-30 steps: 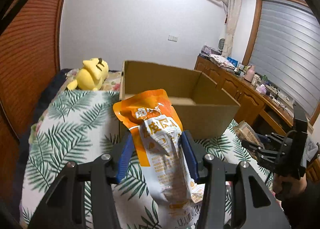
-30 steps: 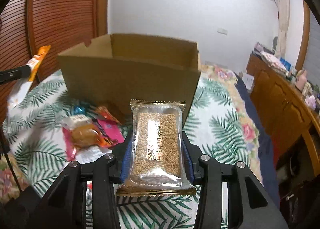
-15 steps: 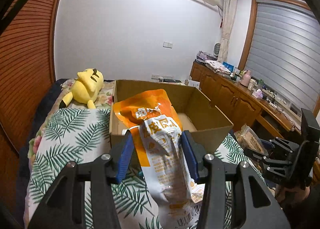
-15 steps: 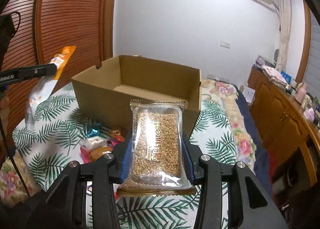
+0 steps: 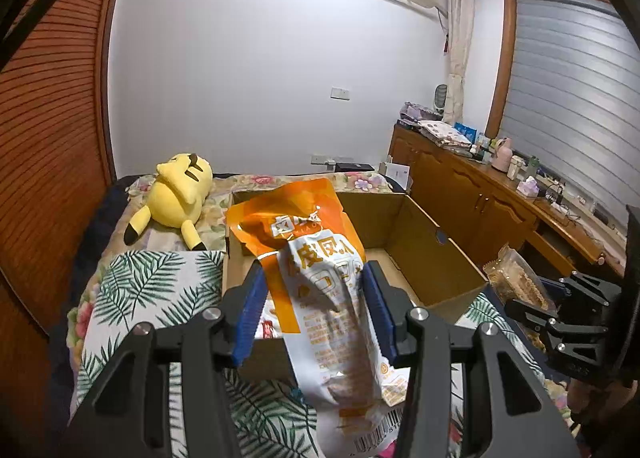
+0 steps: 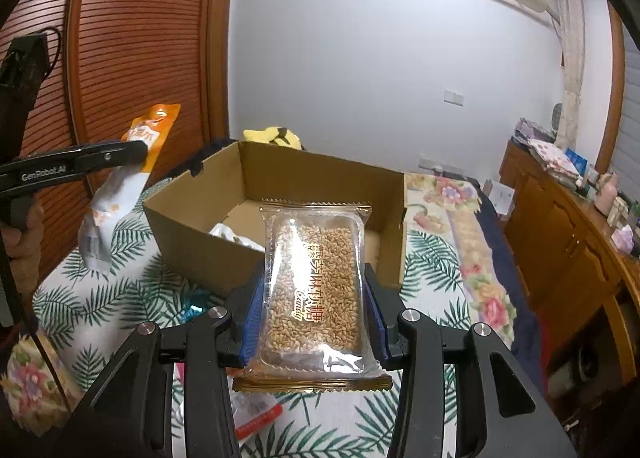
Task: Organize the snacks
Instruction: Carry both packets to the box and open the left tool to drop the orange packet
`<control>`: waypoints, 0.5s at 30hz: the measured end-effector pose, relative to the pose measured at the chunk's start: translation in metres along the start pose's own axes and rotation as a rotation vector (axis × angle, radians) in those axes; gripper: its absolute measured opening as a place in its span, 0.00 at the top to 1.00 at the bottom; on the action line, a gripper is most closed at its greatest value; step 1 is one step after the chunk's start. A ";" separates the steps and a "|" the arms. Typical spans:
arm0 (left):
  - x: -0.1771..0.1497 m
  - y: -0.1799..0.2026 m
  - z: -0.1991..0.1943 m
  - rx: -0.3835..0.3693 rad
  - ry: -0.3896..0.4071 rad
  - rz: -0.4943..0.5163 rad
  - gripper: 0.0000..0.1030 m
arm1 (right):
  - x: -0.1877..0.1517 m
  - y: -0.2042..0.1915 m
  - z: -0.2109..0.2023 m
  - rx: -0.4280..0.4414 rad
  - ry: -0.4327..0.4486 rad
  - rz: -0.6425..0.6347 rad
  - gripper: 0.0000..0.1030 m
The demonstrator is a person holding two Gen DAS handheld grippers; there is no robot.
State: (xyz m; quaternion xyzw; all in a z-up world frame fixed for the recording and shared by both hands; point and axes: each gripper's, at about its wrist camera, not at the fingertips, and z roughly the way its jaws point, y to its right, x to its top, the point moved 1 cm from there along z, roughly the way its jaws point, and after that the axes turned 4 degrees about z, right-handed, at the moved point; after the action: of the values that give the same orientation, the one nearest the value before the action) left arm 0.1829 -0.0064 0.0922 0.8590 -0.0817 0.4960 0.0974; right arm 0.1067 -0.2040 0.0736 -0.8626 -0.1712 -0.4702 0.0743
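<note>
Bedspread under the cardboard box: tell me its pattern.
Green palm leaves on white bedspread, clearest in the right wrist view.

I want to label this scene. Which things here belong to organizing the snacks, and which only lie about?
Job: cardboard box; orange snack bag in left gripper; sesame candy pack in right gripper; loose snacks on the bed.

Lying about: yellow plush toy; items on the sideboard.

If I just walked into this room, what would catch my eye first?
Probably the two hand-held grippers, each clamping a snack: the left gripper holds an orange and white pouch, the right gripper a clear sesame candy packet. Just beyond them an open cardboard box sits on a palm-leaf bedspread, with a yellow plush toy lying behind it.
</note>
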 end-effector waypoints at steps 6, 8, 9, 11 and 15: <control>0.002 -0.008 0.030 -0.006 -0.027 -0.006 0.54 | 0.002 0.000 0.026 0.008 -0.020 -0.001 0.58; 0.001 -0.012 0.041 -0.008 -0.039 -0.012 0.54 | 0.000 0.002 0.036 0.013 -0.029 0.004 0.58; 0.001 -0.013 0.046 -0.010 -0.045 -0.014 0.54 | 0.000 0.003 0.039 0.014 -0.032 0.005 0.58; 0.001 -0.016 0.058 -0.014 -0.055 -0.017 0.54 | 0.000 0.006 0.049 0.018 -0.041 0.012 0.58; -0.002 -0.020 0.076 -0.017 -0.077 -0.017 0.54 | 0.000 0.012 0.063 0.030 -0.050 0.036 0.58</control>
State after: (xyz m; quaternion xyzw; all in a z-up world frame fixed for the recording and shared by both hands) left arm 0.2504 -0.0060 0.0519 0.8774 -0.0823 0.4608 0.1055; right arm 0.1608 -0.1967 0.0393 -0.8758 -0.1646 -0.4444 0.0912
